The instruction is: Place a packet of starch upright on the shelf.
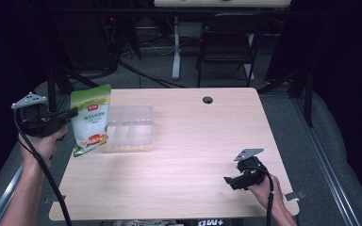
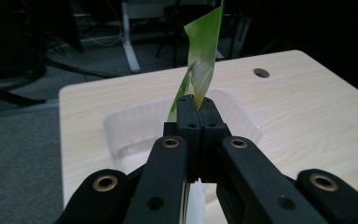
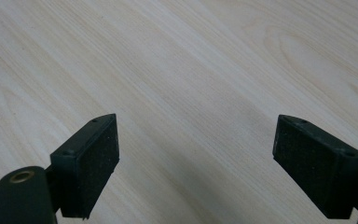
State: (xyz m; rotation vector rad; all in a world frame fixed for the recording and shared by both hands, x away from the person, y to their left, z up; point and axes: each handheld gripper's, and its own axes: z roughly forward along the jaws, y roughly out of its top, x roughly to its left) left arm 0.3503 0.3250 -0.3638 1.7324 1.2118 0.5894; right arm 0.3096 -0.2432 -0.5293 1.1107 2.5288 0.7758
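A green and white snack bag [image 1: 91, 120] hangs upright at the table's left edge, lifted off the wood. My left gripper [image 1: 71, 113] is shut on the bag's side edge. In the left gripper view the jaws meet at the bag's thin green edge [image 2: 200, 70], with my left gripper [image 2: 197, 109] pinching it. Behind the bag a clear plastic tray [image 1: 129, 128] lies on the table, also seen as the clear tray [image 2: 121, 130] past the jaws. My right gripper [image 1: 231, 181] rests low near the front right corner, and my right gripper [image 3: 196, 163] stands open over bare wood.
The light wooden table [image 1: 193, 141] has a small round cable hole [image 1: 208, 100] near its far edge. A dark chair [image 1: 226, 42] and a white desk leg [image 1: 176, 47] stand beyond the table on the grey floor.
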